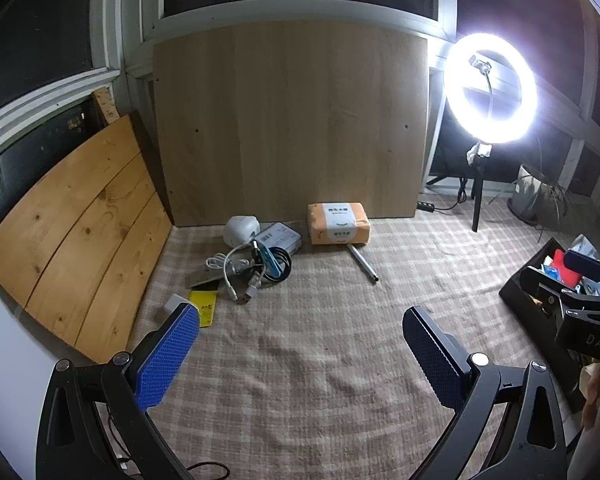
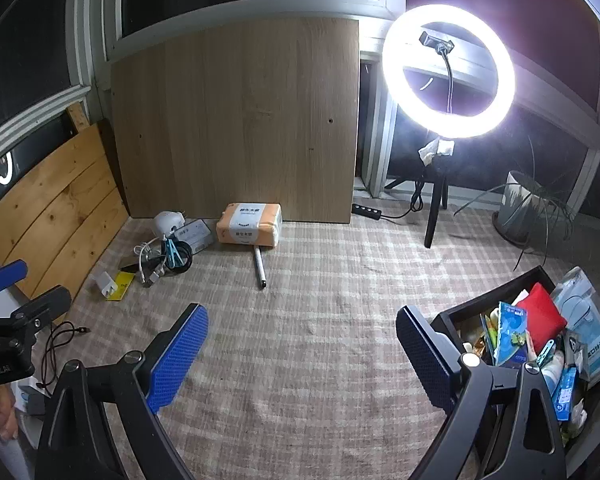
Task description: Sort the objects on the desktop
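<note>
Both claws spread wide, holding nothing: my left claw [image 1: 300, 344] and right claw [image 2: 302, 340] hover over bare checked cloth on the tabletop [image 1: 320, 360]. Black bin [image 2: 500, 300], lower right of the right view, already stuffed w/ packets. Leftovers sit upper left of center: yellow card [image 1: 205, 305], cable tangle [image 1: 252, 268], pen [image 1: 363, 263], tissue pack [image 1: 339, 223] by the wood board [image 1: 292, 120]. I'd guess the pen goes next: lies alone, approach across its length, pinch mid-shaft. Tangle may drag neighbors; lift slow.

We see 2 grippers side by side, level, pointing forward: left gripper [image 1: 300, 356] jaws spread wide, holding nothing; right gripper [image 2: 302, 354] likewise spread and unloaded.
</note>
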Available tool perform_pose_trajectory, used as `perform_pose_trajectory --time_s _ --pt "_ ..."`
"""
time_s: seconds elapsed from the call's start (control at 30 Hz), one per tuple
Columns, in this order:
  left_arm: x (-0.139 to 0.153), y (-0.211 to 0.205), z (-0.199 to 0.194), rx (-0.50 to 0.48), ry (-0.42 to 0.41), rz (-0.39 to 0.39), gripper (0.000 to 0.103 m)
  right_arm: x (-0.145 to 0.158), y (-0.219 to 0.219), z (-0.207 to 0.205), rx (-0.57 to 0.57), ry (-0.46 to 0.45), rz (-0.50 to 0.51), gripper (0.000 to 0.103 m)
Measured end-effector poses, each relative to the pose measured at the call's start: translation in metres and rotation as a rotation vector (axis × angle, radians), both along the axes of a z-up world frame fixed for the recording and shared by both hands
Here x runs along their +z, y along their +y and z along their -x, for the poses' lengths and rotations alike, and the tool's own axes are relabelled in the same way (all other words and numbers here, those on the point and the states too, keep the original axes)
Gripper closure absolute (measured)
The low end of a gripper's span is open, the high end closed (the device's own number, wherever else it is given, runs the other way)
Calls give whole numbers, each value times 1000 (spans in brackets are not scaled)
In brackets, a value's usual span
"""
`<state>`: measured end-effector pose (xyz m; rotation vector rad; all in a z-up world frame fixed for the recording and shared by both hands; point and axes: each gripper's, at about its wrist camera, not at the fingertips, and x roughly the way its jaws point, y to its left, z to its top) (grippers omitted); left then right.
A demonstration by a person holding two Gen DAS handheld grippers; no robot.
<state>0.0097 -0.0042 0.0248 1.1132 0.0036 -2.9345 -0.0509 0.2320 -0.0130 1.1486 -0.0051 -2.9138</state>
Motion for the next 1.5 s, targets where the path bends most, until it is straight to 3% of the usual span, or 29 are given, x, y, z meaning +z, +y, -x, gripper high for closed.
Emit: perform_pose_trajectory --time_s 0.5,1.5 --pt "4 4 10 36 2 20 0 5 11 12 -6 14 -9 10" --pt "-23 -20 67 116 -52 50 0 -25 15 80 15 -41 0 10"
